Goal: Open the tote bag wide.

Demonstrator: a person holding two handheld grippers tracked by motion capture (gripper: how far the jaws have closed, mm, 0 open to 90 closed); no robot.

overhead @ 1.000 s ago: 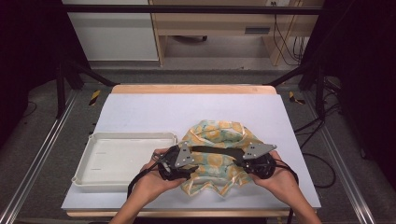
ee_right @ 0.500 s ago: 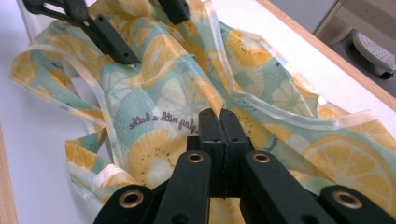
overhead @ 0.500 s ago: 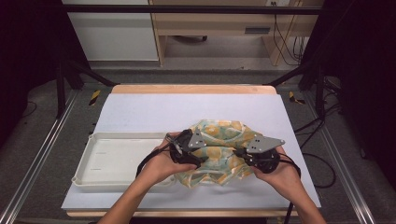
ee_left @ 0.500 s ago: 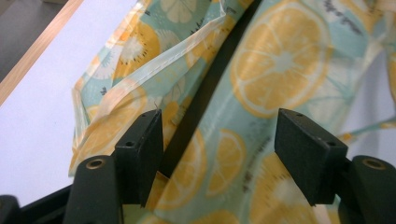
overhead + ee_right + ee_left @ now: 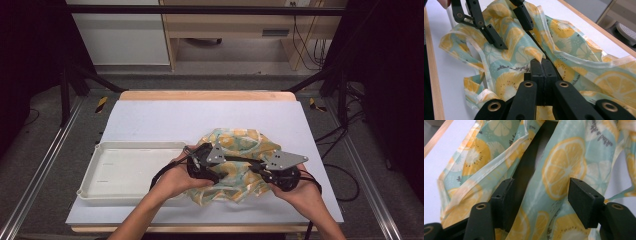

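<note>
A crumpled thin bag (image 5: 240,142) printed with yellow lemon slices on pale green lies on the white table mat. My left gripper (image 5: 227,167) reaches into it from the left. Its jaws have just been closing, but in the left gripper view they (image 5: 544,200) still stand apart, with a strip of the bag (image 5: 559,170) between them and the pads (image 5: 584,202) not pressing on it. My right gripper (image 5: 252,170) comes in from the right. In the right gripper view it (image 5: 541,66) is shut, pinching a raised fold of the bag (image 5: 534,53). The left gripper (image 5: 512,32) hangs farther off there.
A shallow white tray (image 5: 125,170) sits on the mat at the left, close beside the left hand. The mat's far half (image 5: 200,117) is bare. A wooden table edge (image 5: 205,95) runs along the back, with dark frame rails on both sides.
The left hand has moved right and slightly away from the tray edge, further over the bag. The bag has bunched up a little. The right gripper has stayed in place.
</note>
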